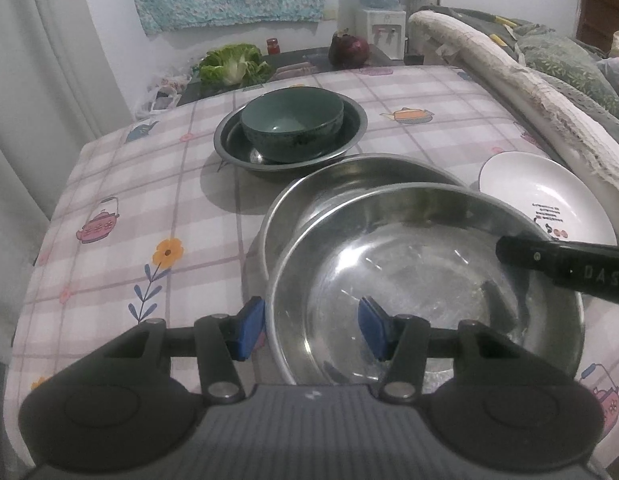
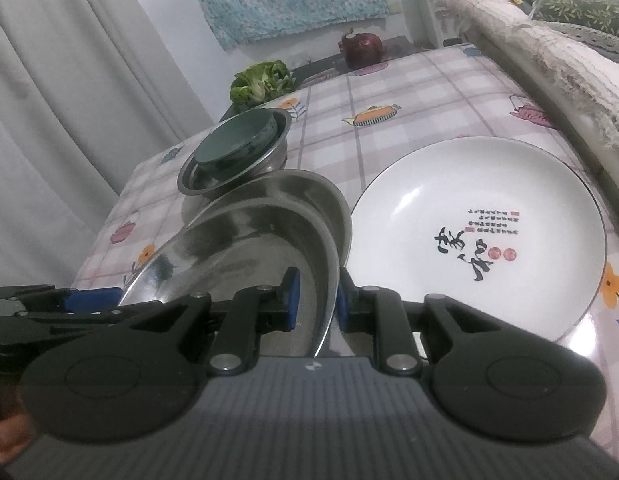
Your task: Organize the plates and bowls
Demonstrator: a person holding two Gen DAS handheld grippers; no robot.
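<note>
Now the right gripper (image 2: 316, 304) pinches the near steel plate's (image 2: 245, 248) rim; the left gripper (image 1: 311, 326) straddles its opposite rim, jaws spread, pads not pressing. Beyond lies another steel plate (image 1: 349, 176); a white plate (image 2: 469, 220) sits just right.

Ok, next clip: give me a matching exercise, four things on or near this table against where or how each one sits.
Things:
1. green bowl
2. white plate
3. near steel dish
4. lettuce

Places or states:
A. rim between the right tool's pads
B. beyond the tablecloth's far edge
C. nested in a steel bowl
D. lying flat, black calligraphy inside

Pairs: 1-C, 2-D, 3-A, 4-B
</note>
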